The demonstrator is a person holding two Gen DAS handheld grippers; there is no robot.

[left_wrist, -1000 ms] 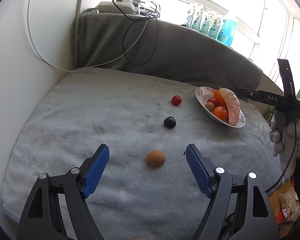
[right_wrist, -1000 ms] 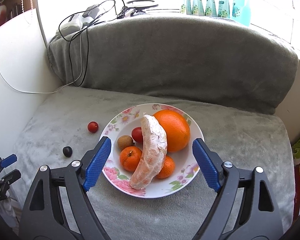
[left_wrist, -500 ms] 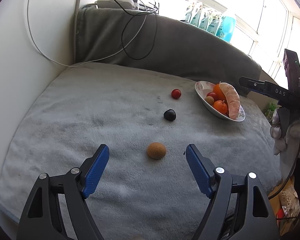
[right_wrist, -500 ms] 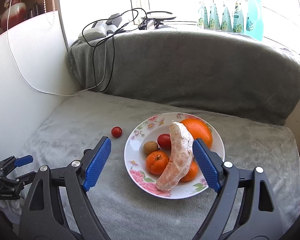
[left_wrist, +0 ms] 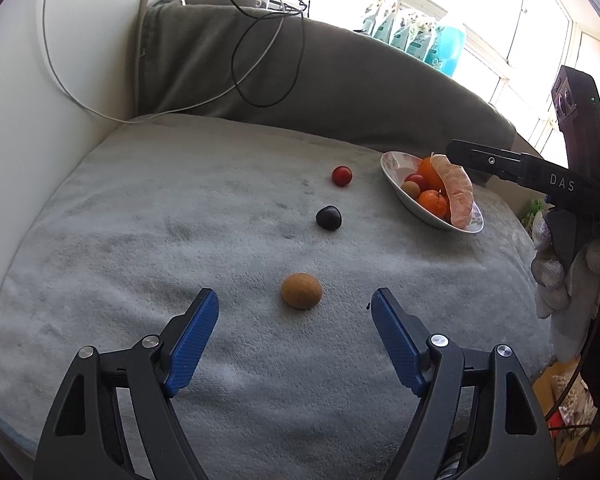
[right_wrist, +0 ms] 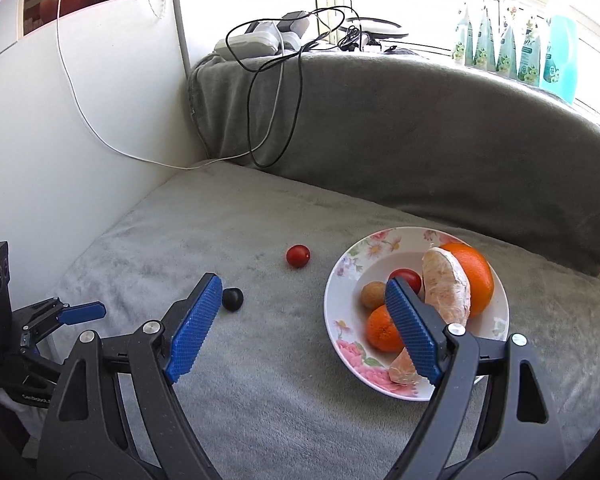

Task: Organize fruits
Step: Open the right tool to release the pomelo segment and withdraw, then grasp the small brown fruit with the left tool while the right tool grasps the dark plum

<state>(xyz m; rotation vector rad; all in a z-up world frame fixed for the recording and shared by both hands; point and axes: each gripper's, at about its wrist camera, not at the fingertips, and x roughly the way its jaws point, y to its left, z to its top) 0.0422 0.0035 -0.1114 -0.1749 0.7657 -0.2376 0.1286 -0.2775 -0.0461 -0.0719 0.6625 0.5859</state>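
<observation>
A brown kiwi lies on the grey blanket just ahead of my left gripper, which stands open and empty. Beyond it sit a dark plum and a red tomato. The floral plate at the right holds an orange, tangerines, a tomato, a small kiwi and a peeled pomelo wedge. In the right wrist view my right gripper is open and empty over the blanket between the plum and the plate; the tomato lies beyond its fingertips. The right gripper's body shows beside the plate.
A grey cushioned backrest rises behind the blanket, with cables draped over it and a white wall at the left. Bottles line the windowsill. A gloved hand holds the right gripper past the blanket's right edge.
My right gripper has swung left, so the plate has shifted from between its fingers to its right side. The left gripper has stayed in place over the kiwi.
</observation>
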